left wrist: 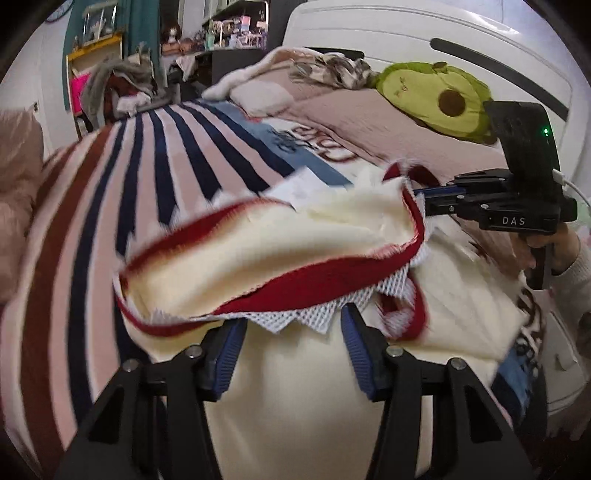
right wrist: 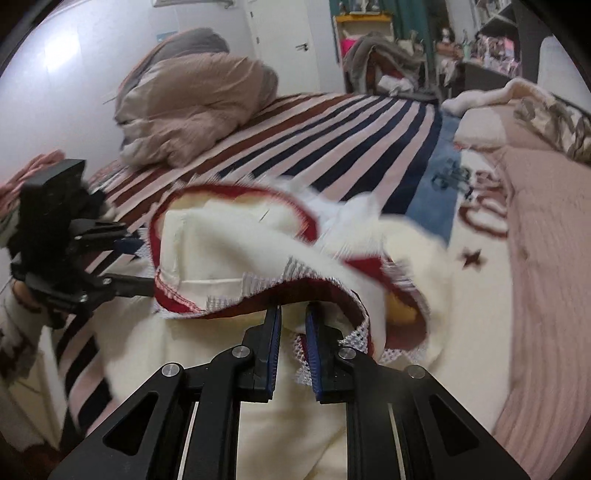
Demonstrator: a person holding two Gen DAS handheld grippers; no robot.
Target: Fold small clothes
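A small cream garment with red trim and white mesh edging hangs lifted above the striped bedspread. My left gripper stands wide open just under the garment's mesh hem, not gripping it. My right gripper is nearly closed around the red hem, which passes between the blue pads; a narrow gap shows. In the left wrist view the right gripper holds the garment's far corner. In the right wrist view the left gripper sits at the garment's left edge. The garment is blurred.
An avocado plush lies on the pink quilt by the white headboard. A brown bundled duvet sits at the bed's far side. A cream blanket lies under the garment. Clutter and shelves stand beyond the bed.
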